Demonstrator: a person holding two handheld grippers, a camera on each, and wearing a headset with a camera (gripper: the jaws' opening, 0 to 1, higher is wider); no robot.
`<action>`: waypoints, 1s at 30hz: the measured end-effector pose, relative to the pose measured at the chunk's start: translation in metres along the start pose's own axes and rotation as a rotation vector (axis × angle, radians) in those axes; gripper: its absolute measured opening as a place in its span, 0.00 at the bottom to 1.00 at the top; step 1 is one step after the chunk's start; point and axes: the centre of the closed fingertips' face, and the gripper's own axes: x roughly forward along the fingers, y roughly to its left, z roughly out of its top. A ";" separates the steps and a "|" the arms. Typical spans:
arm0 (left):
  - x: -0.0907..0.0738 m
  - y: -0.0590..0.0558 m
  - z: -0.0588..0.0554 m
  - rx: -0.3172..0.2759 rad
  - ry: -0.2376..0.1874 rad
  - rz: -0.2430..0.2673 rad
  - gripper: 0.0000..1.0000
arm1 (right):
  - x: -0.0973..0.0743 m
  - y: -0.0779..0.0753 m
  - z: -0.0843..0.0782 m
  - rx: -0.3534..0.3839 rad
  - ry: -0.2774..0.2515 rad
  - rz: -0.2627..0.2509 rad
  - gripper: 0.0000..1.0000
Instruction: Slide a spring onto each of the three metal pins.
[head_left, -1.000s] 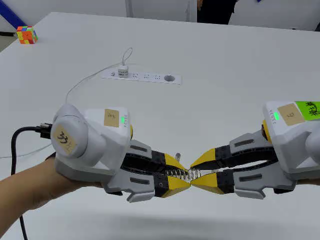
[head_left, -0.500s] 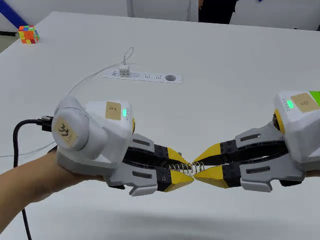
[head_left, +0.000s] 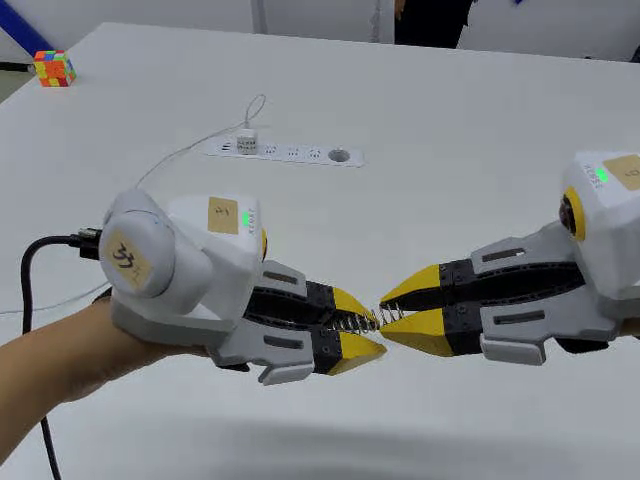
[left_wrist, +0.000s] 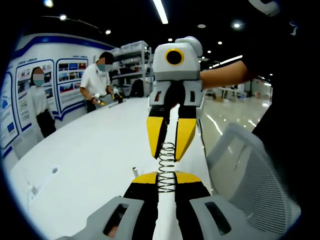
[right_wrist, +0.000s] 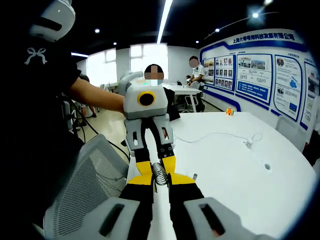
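Observation:
A small metal coil spring (head_left: 360, 322) hangs in the air between my two grippers, which meet tip to tip above the white table (head_left: 460, 150). My left gripper (head_left: 378, 332) is shut on the spring's near end (left_wrist: 166, 172). My right gripper (head_left: 382, 320) faces it and grips the other end; from the left gripper view its yellow fingers (left_wrist: 159, 137) flank the spring's top coils. In the right gripper view the spring (right_wrist: 160, 172) sits between my right gripper's (right_wrist: 161, 179) yellow tips, with the left gripper (right_wrist: 157, 166) opposite. A short metal pin (left_wrist: 134, 170) (right_wrist: 194, 176) stands on the table beside them.
A white power strip (head_left: 290, 154) with a plugged-in white cable lies mid-table. A colourful cube (head_left: 53, 68) sits at the far left corner. A black cable (head_left: 35, 300) trails from the left gripper. A mesh chair (left_wrist: 250, 170) stands by the table edge, and people stand farther back.
The right gripper's body has swung out to the right and tilted, and the left gripper has dipped slightly. Their tips stay together on the spring.

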 end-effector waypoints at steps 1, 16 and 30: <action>0.000 -0.001 0.000 -0.007 -0.003 -0.004 0.11 | 0.000 0.001 0.004 0.016 -0.018 0.006 0.12; 0.006 0.004 0.009 0.003 -0.029 0.016 0.11 | 0.003 -0.004 0.024 0.028 -0.092 -0.013 0.11; 0.005 0.010 0.019 0.009 -0.057 0.032 0.12 | 0.000 -0.013 0.033 0.036 -0.098 -0.056 0.10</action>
